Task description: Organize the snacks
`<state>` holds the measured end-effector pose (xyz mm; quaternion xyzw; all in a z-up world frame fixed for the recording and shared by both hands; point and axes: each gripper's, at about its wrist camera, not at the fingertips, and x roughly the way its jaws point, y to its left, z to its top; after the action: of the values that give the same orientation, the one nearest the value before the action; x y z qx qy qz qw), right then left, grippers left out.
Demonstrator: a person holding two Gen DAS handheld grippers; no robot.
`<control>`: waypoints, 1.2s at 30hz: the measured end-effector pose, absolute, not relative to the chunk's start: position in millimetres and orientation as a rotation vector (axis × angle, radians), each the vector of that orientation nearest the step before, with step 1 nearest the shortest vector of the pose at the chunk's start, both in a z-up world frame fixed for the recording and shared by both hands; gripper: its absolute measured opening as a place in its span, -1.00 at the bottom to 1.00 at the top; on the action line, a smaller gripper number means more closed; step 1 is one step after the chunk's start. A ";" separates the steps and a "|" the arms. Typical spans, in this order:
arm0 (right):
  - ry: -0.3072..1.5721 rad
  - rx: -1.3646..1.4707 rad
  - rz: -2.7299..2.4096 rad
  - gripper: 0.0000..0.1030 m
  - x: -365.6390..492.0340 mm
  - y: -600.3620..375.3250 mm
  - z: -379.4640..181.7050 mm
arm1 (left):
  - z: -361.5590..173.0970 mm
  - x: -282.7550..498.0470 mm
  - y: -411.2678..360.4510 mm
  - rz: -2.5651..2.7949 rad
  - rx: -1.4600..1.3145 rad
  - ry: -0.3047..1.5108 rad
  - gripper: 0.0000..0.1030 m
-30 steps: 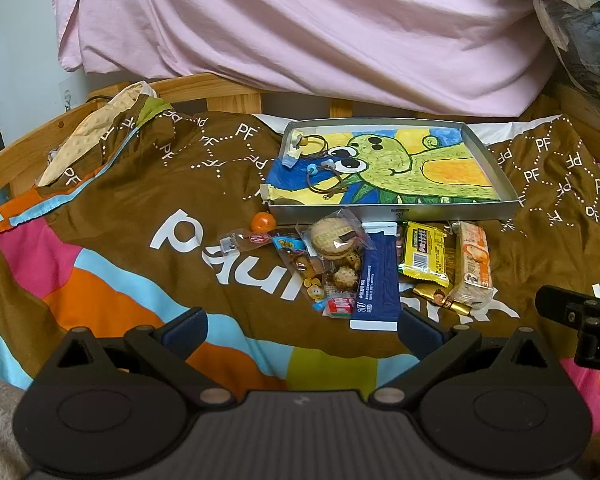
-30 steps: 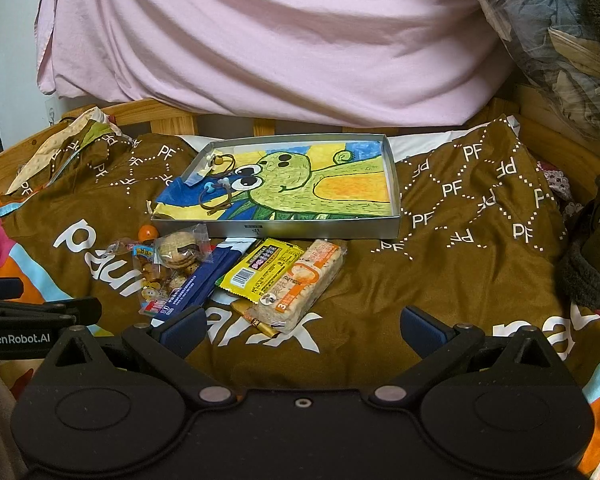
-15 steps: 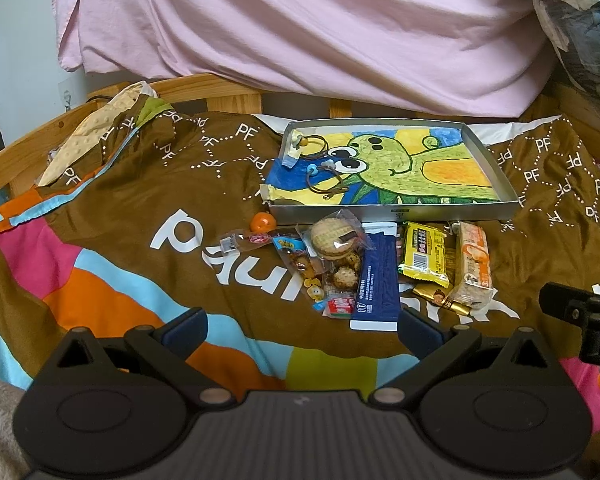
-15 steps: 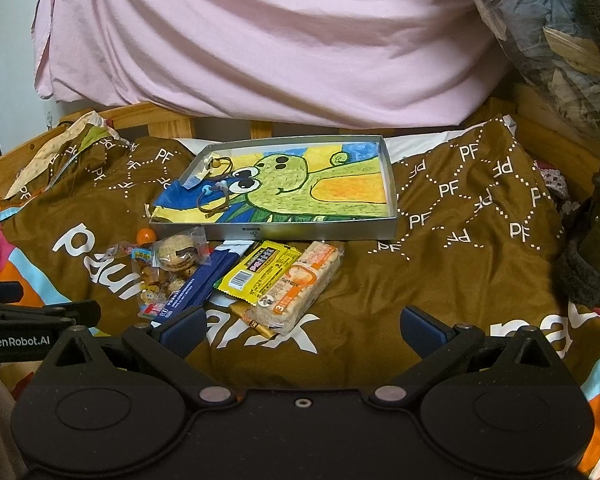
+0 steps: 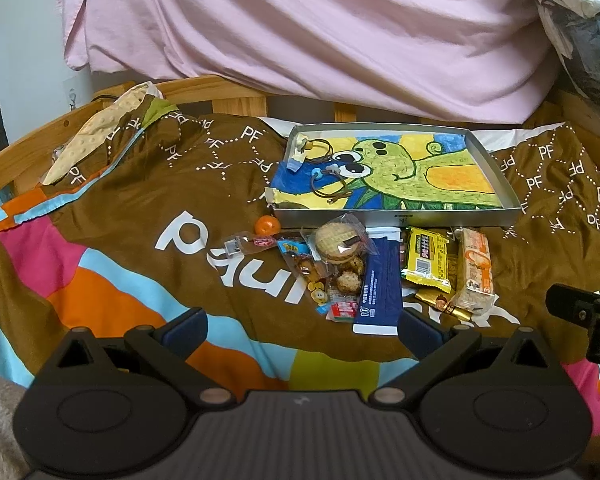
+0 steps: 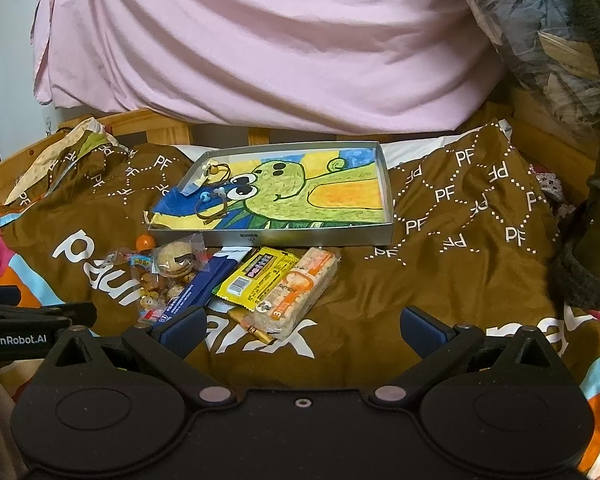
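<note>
Snacks lie in a row across mid-frame on the brown bedspread [image 5: 148, 200], left to right: orange ball [image 5: 267, 225], bagged cookies [image 5: 337, 240], blue packet [image 5: 380, 280], yellow packet [image 5: 426, 259], orange-white cracker pack [image 5: 475, 270]. Just behind them sits the metal tray [image 5: 496, 172] lined with a dinosaur drawing. Left gripper [image 5: 302, 326] and right gripper [image 6: 302, 324] hover at lower frame, fingers spread wide, holding nothing.

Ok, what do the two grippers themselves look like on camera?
Both look alike: a matte black body with two round housings, black linkage arms with silver pivot pins, and dark blue fingertip pads. Left gripper; right gripper. In the right view, the left gripper's side reads "GenRobot.AI" in white. No cables or sleeves show.
</note>
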<state>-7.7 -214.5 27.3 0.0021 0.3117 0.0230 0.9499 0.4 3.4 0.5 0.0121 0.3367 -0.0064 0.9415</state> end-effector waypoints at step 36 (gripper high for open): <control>0.638 0.020 0.029 0.99 -5.2 -219.3 27.6 | 3.3 0.5 1.5 -0.019 0.014 0.691 0.99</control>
<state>-5.2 -219.3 27.6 0.0098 0.3137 0.0143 0.9494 0.5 1.5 3.3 0.0069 0.3386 -0.0091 0.9409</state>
